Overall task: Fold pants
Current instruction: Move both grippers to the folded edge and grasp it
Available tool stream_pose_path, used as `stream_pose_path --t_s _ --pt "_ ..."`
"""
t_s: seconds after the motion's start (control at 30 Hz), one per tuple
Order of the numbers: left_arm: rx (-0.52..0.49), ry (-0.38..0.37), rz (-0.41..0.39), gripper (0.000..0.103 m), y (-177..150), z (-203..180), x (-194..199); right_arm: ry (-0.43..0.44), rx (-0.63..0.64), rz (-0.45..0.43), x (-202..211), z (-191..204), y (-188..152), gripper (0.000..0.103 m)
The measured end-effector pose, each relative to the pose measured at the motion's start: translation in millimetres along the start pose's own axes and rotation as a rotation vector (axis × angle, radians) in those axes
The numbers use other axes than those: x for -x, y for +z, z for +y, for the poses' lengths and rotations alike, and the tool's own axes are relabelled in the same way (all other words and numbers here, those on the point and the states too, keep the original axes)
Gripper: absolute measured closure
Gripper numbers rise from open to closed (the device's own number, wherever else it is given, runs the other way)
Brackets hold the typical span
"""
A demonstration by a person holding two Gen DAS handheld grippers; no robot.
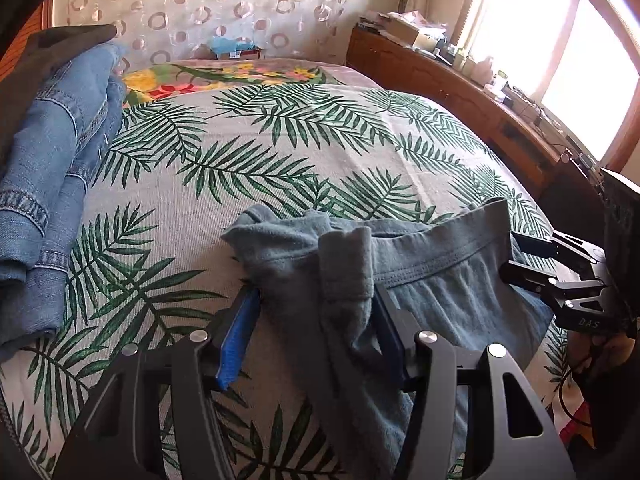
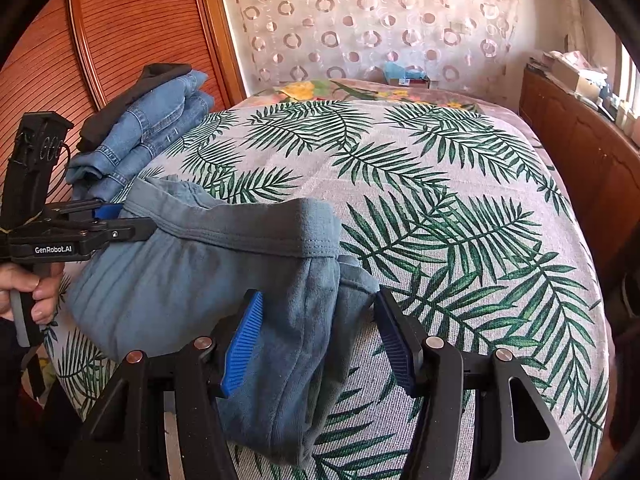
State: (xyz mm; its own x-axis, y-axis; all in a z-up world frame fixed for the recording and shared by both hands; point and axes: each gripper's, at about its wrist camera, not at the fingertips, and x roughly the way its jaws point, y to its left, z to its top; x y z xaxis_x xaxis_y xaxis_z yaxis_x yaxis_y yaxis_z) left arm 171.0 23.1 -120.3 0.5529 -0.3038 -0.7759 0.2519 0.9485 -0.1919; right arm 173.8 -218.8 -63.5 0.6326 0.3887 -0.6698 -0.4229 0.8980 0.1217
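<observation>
Palm-leaf cotton covers the bed (image 2: 460, 208) from edge to edge, and on the near part of it your blue-grey pants (image 2: 192, 276) lie with the waistband running across from one gripper to the other, so the long line you have to work with goes side to side between your hands.

Stacked jeans (image 2: 160, 128) sit at the far left of the bed beside the wooden wardrobe (image 2: 132, 32); a wooden cabinet (image 1: 448, 80) runs along the right under the window. Both are well apart from the pants, and the leafy stretch beyond the waistband lies bare, so I judge nothing blocks a fold away from you.

Your left gripper (image 1: 316, 320) straddles a bunched end of the waistband. The cloth fills the gap and rides over the right pad, yet I cannot tell whether the pads truly pinch it.

Your right gripper (image 2: 320, 332) stands at the other end, each hand equally near its own corner. Fabric rests against its left pad while the right pad stands clear with bedspread showing between, so it reads as released, not clenched.
</observation>
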Motion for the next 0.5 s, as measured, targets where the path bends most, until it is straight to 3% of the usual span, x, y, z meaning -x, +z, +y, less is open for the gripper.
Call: stream_pose_path --t_s 0.17,0.27,0.37,0.5 --pt "0.001 -0.002 -0.004 0.046 -1.0 -0.1 0.2 0.010 0.007 -0.001 -0.3 1.4 -0.5 0.059" --pt "0.006 -0.018 -0.003 0.046 -0.2 0.9 1.1 0.020 0.001 0.001 -0.8 0.4 -0.1 0.061" --pt "0.013 -0.032 -0.002 0.051 1.1 1.5 1.3 0.039 -0.028 0.005 -0.7 -5.7 1.1 0.069" --pt "0.017 -0.045 -0.002 0.056 1.2 0.7 1.2 0.052 -0.047 0.011 -0.8 -8.2 2.2 0.070"
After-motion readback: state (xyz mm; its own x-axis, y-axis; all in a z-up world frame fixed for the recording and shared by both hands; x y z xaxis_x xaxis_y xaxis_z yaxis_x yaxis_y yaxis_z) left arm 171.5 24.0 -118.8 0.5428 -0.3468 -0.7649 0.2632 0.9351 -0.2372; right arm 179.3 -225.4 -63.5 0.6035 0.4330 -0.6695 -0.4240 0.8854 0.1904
